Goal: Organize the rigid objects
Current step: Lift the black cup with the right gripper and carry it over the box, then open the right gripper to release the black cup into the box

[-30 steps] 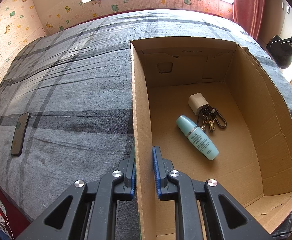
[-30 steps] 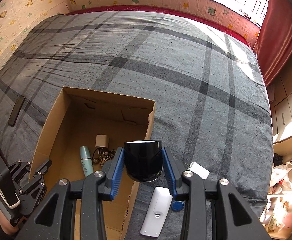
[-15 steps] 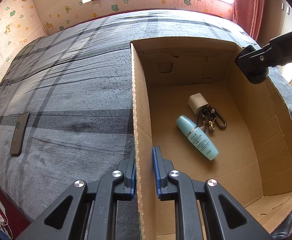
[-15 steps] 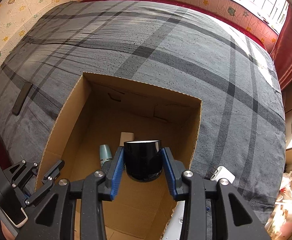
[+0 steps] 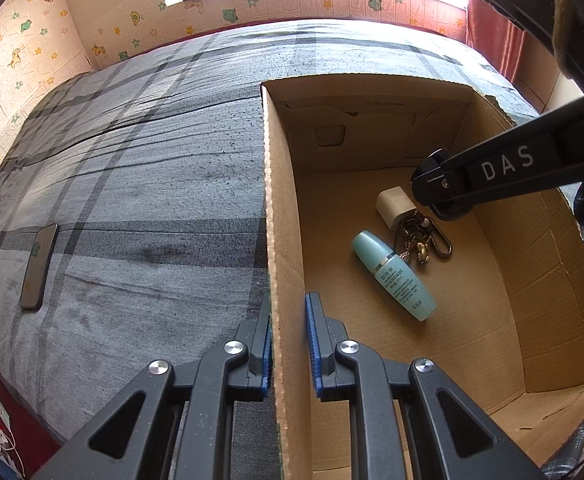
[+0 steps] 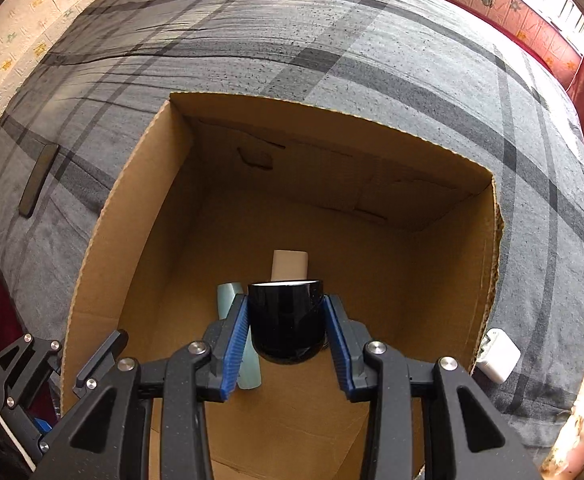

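1. The cardboard box [image 5: 372,88] sits open-topped on the bed [image 5: 132,160], over the grey plaid cover. It serves as the collecting place, I'd say, since a few hard things already lie on its floor.

2. The left tool [image 5: 288,344] is clamped on the box's left wall, one blue pad outside and one inside. That grip looks meant to steady the light box while the other hand works over it.

3. The right tool [image 6: 286,340] is closed on a glossy black jar [image 6: 286,320], its pads pressing on either side. It points steeply down inside the box opening, so the jar hangs above the box floor, not yet set down.

4. Below the jar lie a teal bottle [image 5: 394,276] on its side, a white charger cube [image 5: 394,206] and a bunch of keys [image 5: 424,240], the three close together near the middle. The jar seems aimed for the floor close to them, where it could knock the bottle.

5. Outside the box, a white adapter [image 6: 498,354] lies on the bed by the right wall, and a dark phone [image 5: 38,266] well off to the left; they probably wait their turn.
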Motion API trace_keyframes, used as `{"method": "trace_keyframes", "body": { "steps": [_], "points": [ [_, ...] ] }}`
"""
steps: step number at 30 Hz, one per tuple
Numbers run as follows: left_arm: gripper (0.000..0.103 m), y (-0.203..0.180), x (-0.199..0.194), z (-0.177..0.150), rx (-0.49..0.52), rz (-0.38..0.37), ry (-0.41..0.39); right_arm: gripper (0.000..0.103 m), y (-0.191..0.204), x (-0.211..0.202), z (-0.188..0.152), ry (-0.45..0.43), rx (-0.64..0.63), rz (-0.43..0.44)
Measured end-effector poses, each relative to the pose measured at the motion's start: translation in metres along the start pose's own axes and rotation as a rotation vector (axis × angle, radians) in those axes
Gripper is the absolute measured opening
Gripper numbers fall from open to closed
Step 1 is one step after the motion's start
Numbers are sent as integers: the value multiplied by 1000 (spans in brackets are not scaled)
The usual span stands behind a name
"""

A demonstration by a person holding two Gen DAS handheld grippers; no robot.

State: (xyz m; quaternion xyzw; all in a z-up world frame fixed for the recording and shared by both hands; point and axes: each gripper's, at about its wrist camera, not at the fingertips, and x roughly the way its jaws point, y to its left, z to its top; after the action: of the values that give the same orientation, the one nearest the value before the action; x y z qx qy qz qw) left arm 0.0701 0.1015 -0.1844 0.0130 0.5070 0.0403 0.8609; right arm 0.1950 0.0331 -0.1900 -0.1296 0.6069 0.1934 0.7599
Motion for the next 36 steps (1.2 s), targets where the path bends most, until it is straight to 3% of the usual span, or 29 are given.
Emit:
{"method": "trace_keyframes", "body": {
  "steps": [8, 19, 23, 27, 33, 36],
  "points": [
    [16, -1, 0, -1, -2, -2, 1, 41, 1, 24, 0, 46, 16, 25],
    [16, -1, 1, 0, -1, -1, 0, 45, -4, 32, -4, 44, 30, 51],
    [16, 0, 0, 0, -2, -1, 0, 54, -4, 25, -4, 27, 32, 49],
    [16, 0, 1, 0, -2, -1, -1, 72, -8, 17, -7, 1, 41, 54],
    [16, 0, 0, -1, 1, 0, -1, 88, -7, -1, -12, -54, 32, 52],
    [16, 0, 0, -1, 1, 0, -2, 91, -7, -11, -14, -83, 20, 27]
  ]
}}
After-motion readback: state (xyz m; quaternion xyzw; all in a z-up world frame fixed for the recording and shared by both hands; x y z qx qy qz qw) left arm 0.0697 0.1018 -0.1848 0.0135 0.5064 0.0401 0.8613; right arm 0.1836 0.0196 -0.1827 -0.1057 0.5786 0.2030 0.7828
